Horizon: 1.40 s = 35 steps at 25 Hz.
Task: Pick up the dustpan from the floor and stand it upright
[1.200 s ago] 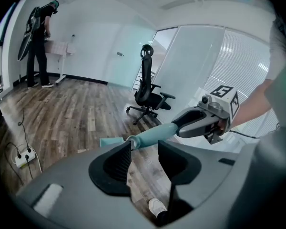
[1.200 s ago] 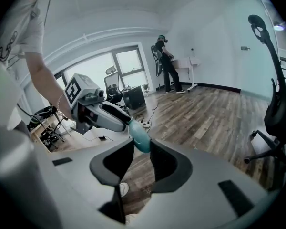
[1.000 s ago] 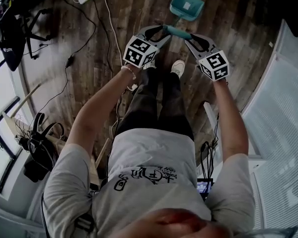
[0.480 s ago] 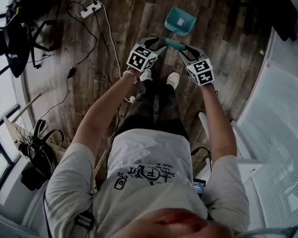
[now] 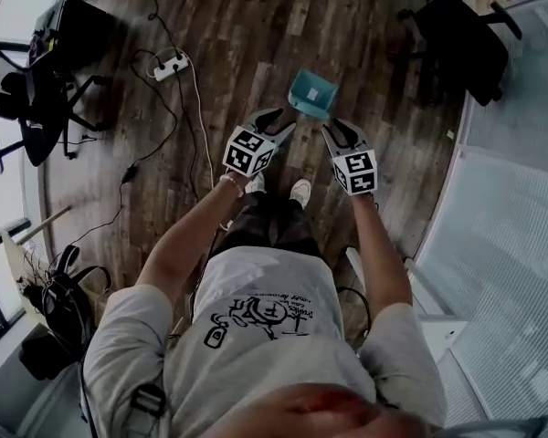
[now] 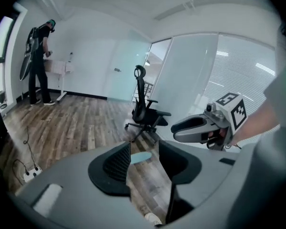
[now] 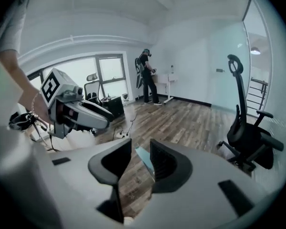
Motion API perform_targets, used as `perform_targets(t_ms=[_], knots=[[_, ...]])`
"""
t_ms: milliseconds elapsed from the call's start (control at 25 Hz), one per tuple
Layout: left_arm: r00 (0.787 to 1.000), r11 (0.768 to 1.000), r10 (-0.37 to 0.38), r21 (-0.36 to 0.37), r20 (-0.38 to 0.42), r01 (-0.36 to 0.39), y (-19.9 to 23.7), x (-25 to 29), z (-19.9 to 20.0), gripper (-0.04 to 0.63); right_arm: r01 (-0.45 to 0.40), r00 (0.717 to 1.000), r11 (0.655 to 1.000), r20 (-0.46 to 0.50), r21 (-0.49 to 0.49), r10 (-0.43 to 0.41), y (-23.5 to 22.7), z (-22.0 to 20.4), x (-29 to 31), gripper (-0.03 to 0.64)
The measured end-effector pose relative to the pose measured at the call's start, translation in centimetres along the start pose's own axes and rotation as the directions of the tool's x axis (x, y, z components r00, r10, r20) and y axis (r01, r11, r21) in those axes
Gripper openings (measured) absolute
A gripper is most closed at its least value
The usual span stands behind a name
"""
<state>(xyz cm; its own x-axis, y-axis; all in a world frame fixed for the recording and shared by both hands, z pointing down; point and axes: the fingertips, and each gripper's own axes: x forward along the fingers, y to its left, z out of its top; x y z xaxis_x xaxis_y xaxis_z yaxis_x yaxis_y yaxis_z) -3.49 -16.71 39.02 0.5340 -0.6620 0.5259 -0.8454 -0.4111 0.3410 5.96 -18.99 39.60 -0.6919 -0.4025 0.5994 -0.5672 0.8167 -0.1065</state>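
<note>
The teal dustpan (image 5: 312, 94) stands on the wooden floor just beyond both grippers, with its pan tilted up and its handle not made out. My left gripper (image 5: 281, 122) hangs above and to the left of it, my right gripper (image 5: 336, 128) above and to its right. Neither touches it. Both sets of jaws are opening and nothing is pressed between them. In the left gripper view a sliver of the dustpan (image 6: 141, 157) shows far off through the gap of the left gripper (image 6: 143, 149). The right gripper (image 7: 140, 152) frames another teal sliver of the dustpan (image 7: 144, 159) the same way.
A white power strip (image 5: 171, 63) with trailing cables lies at the left. A black office chair (image 5: 466, 30) stands at the upper right and dark chairs (image 5: 32, 99) at the far left. A glass wall (image 5: 511, 245) runs along the right. My shoes (image 5: 300, 192) are close behind the dustpan. Another person (image 6: 38, 63) stands by the far wall.
Both grippers held the dustpan's handle low near the floor. They have let go, opened and risen, and the dustpan now stands free of them.
</note>
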Motion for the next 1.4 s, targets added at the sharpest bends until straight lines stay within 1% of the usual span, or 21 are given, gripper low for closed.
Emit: perform_targets(t_ms=[160,320,480,680,840,960,1120,1240,1400], knots=[[0.992,1.000,-0.025,0.005,0.123,0.024,-3.5,-3.8,6.5,0.175,0.038,0.993,0.999,0.108,0.001,-0.038,0.1,6.3,-5.4,0.107],[0.976,0.998,-0.048,0.040,0.214,0.041,-7.2,-7.9,12.2,0.173,0.046,0.969,0.999,0.240,0.020,-0.049,0.8,12.7,-11.5,0.092],[0.952,0.996,-0.065,0.084,0.298,0.041,-10.2,-12.0,17.0,0.150,0.048,0.945,0.998,0.323,0.032,-0.056,2.9,17.9,-16.9,0.083],[0.916,0.991,-0.096,0.120,0.389,0.053,-13.4,-16.5,22.3,0.127,0.060,0.921,0.998,0.386,-0.009,-0.052,5.4,23.6,-22.4,0.070],[0.890,0.984,-0.122,0.169,0.439,0.052,-16.4,-19.8,24.8,0.106,0.065,0.906,0.997,0.420,-0.033,-0.045,7.7,26.1,-26.1,0.060],[0.877,0.980,-0.137,0.190,0.461,0.053,-18.0,-21.9,26.2,0.089,0.078,0.898,0.995,0.437,-0.059,-0.045,9.0,27.7,-28.2,0.058],[0.866,0.979,-0.139,0.199,0.480,0.047,-19.2,-23.8,27.3,0.069,0.114,0.889,0.991,0.453,-0.067,-0.072,9.2,29.2,-30.4,0.054],[0.858,0.977,-0.135,0.211,0.496,0.032,-19.7,-24.9,28.2,0.061,0.125,0.881,0.990,0.465,-0.059,-0.084,9.3,30.3,-31.7,0.049],[0.856,0.973,-0.133,0.231,0.499,0.016,-20.3,-25.5,28.7,0.061,0.134,0.882,0.989,0.462,-0.069,-0.088,10.0,30.7,-32.3,0.043]])
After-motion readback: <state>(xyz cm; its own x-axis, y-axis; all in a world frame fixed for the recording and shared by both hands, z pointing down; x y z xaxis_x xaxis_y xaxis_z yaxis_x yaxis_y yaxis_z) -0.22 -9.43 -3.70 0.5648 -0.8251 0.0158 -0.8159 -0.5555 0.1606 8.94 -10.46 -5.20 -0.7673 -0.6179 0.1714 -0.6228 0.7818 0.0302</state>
